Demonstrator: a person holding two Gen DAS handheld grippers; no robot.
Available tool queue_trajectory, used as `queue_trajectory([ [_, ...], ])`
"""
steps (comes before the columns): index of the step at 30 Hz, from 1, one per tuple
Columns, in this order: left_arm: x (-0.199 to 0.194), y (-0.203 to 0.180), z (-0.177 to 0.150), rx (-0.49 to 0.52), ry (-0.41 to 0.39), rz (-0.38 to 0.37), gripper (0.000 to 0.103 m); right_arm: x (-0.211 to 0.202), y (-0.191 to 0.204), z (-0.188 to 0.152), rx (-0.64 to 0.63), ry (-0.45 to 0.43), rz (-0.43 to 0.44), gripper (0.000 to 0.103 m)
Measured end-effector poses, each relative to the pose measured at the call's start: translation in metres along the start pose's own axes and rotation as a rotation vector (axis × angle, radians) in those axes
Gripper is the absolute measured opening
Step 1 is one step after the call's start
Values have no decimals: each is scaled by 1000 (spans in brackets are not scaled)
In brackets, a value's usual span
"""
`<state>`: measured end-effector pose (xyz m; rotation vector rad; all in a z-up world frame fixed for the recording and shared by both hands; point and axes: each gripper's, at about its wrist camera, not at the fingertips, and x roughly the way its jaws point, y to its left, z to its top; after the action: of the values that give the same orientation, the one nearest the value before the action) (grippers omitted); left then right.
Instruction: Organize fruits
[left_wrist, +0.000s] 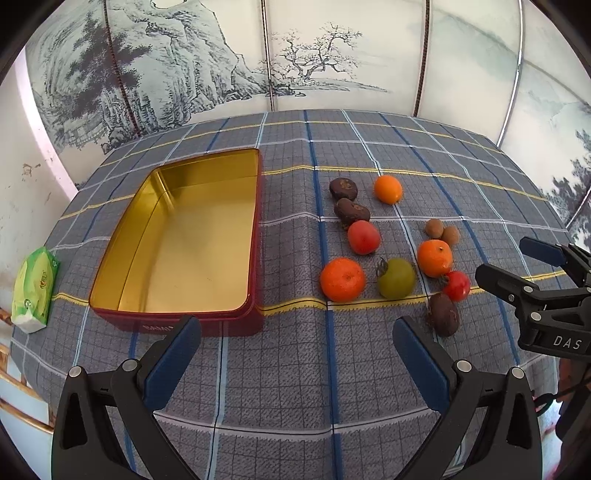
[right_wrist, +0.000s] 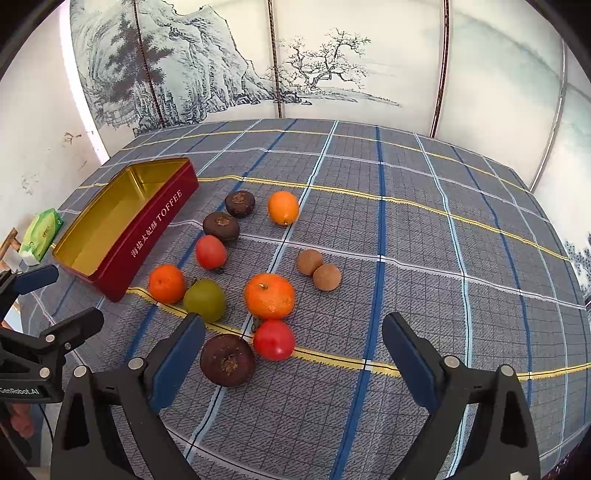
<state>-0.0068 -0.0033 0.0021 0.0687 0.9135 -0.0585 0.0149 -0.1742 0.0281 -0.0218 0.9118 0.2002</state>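
An empty red tin (left_wrist: 207, 314) (right_wrist: 155, 236) with a gold inside lies on the checked cloth, left of the fruit. Several fruits lie loose to its right: oranges (left_wrist: 342, 279) (right_wrist: 269, 296), red tomatoes (left_wrist: 364, 237) (right_wrist: 274, 339), a green tomato (left_wrist: 396, 278) (right_wrist: 204, 300), dark brown fruits (left_wrist: 443, 314) (right_wrist: 227, 360) and two small tan ones (left_wrist: 442, 230) (right_wrist: 319, 268). My left gripper (left_wrist: 297, 336) is open and empty above the cloth in front of the tin. My right gripper (right_wrist: 293, 336) is open and empty, above the nearest red tomato and dark fruit.
A green tissue pack (left_wrist: 35, 290) (right_wrist: 40, 232) lies at the table's left edge. A painted folding screen (left_wrist: 295, 55) stands behind the table. The table (left_wrist: 295, 387) edge curves close in front.
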Motion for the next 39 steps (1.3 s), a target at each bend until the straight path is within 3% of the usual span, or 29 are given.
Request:
queue_trajectory([
  [10, 3, -3, -2, 7, -3, -8, 102, 1, 4, -3, -5, 10, 8, 88],
  [39, 9, -10, -5, 20, 12, -11, 101, 5, 4, -5, -14, 16, 10, 85],
])
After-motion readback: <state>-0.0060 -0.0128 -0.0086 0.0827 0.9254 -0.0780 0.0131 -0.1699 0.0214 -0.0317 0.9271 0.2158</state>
